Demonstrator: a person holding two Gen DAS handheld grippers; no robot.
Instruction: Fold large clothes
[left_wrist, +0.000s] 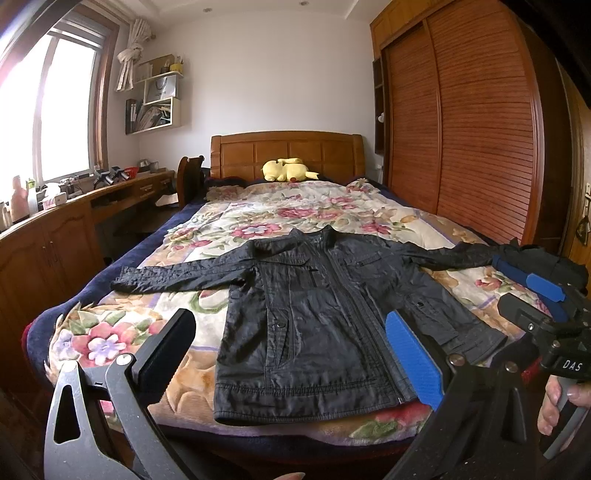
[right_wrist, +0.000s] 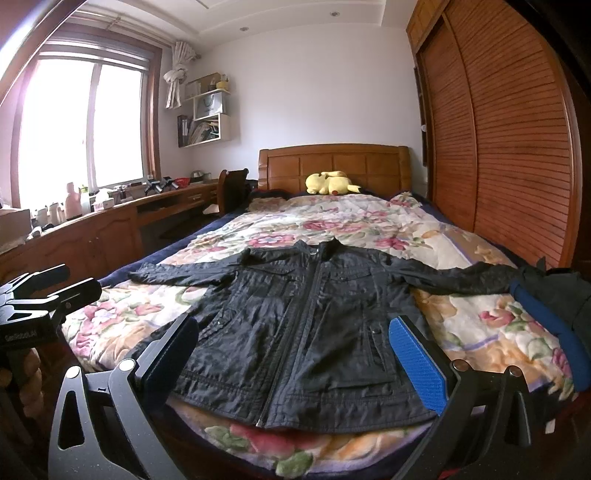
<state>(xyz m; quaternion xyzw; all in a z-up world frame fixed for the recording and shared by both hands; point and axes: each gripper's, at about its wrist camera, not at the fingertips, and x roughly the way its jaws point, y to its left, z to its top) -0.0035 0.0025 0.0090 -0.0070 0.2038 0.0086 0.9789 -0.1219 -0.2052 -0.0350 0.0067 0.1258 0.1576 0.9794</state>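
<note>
**While both tongs stand released, jacket lies flat and unfolded on the bed**

While you hold both tools short of the foot of the bed (left_wrist: 92, 295), neither one touches the garment. Your left gripper (left_wrist: 291, 354) has its fingers spread wide, nothing between them; your right gripper (right_wrist: 295, 354) is likewise released and carries nothing.

The black jacket (left_wrist: 325, 314) lies front up on the floral quilt (right_wrist: 332, 229), zipped, collar toward the headboard (left_wrist: 288, 151), hem at the bed's foot edge nearest you. Both sleeves are stretched straight out to the sides. The sleeve on the wardrobe (left_wrist: 461, 129) side ends against a dark bundle of cloth (right_wrist: 554, 291) with blue trim at the bed's edge.

A yellow plush toy (left_wrist: 288, 170) rests against the headboard, well apart from the jacket.
</note>
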